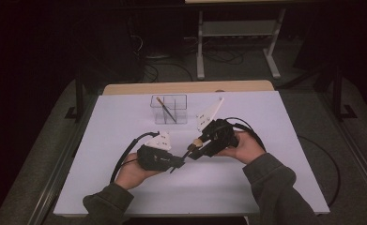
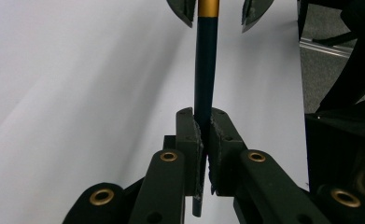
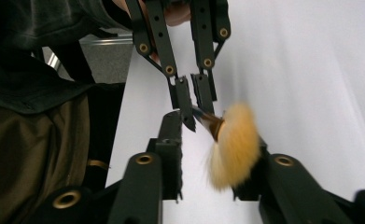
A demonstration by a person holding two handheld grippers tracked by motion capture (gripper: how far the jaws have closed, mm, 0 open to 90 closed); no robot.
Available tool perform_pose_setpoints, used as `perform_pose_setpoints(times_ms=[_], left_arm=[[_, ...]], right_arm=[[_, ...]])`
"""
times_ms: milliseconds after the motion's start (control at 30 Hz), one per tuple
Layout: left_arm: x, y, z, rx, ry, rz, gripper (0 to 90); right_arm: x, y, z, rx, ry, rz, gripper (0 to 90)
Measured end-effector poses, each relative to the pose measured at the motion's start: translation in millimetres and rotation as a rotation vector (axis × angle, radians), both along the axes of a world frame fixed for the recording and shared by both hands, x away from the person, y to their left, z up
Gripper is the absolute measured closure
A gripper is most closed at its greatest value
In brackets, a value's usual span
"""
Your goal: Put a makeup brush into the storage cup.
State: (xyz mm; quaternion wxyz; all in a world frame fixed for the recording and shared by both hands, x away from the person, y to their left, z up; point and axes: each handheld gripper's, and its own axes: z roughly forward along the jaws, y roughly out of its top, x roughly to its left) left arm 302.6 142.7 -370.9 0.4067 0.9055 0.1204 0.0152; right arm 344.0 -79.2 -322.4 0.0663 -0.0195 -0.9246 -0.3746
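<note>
Left claw was clenched on dark handle of brush, held up over white surface. Right claw was spread wide around fluffy brush head, not pinching. Handover looked half done. Clear box behind had one brush inside; this brush was likely next.

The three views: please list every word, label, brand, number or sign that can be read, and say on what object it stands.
No text can be read in these pictures.
The left gripper has small dark marks on its white plate in the high view, too small to read.
The brush, clamped by the left gripper, bears no lettering on its dark handle.
The clear organizer shows no label.
</note>
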Motion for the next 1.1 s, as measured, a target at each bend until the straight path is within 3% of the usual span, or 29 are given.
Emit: perform_pose_setpoints(times_ms=[200, 400, 467, 500, 667, 733, 867, 967, 1000, 1067, 1100], left_arm=[[0.3, -1.5, -0.6, 0.003, -0.012, -0.017, 83.8], [1.0, -4.6, -3.1, 0.019, 0.003, -0.042, 82.9], [1.5, -4.8, -3.7, 0.006, 0.014, -0.035, 74.2], [1.5, -5.0, -3.7, 0.007, 0.016, -0.035, 74.1], [-1.0, -8.1, -2.0, 0.020, 0.011, -0.047, 77.0], [-0.6, -7.9, -1.0, 0.033, 0.000, -0.059, 82.5], [-0.4, -7.9, -0.7, 0.039, -0.022, -0.061, 83.6], [0.4, -6.6, 0.4, 0.019, -0.024, -0.045, 83.9], [0.7, -6.0, 0.7, 0.007, -0.019, -0.036, 83.9], [0.6, -4.6, 1.5, -0.053, 0.001, -0.001, 83.9], [1.5, -3.7, 2.4, -0.058, -0.005, 0.003, 84.0]], right_arm=[[1.2, 0.1, -0.3, -0.001, 0.016, -0.003, 80.8], [0.1, 0.5, -1.4, -0.019, 0.018, 0.015, 82.8], [0.1, 1.5, -2.0, -0.024, 0.001, 0.027, 83.0], [-1.0, 2.6, -2.5, -0.027, 0.007, 0.032, 83.0], [-3.1, 6.3, -2.3, -0.066, -0.020, 0.054, 83.0], [-3.4, 6.5, -1.5, -0.063, -0.025, 0.058, 83.1], [-4.4, 5.9, -1.4, -0.059, -0.027, 0.045, 83.0], [-2.9, 3.3, -0.7, -0.047, -0.012, 0.027, 81.7], [-2.5, 1.8, -0.4, -0.039, -0.018, 0.014, 77.1], [-1.6, -0.6, 0.0, -0.023, -0.006, -0.009, 74.9], [-1.9, -2.2, -0.2, -0.013, -0.013, -0.019, 74.2]])
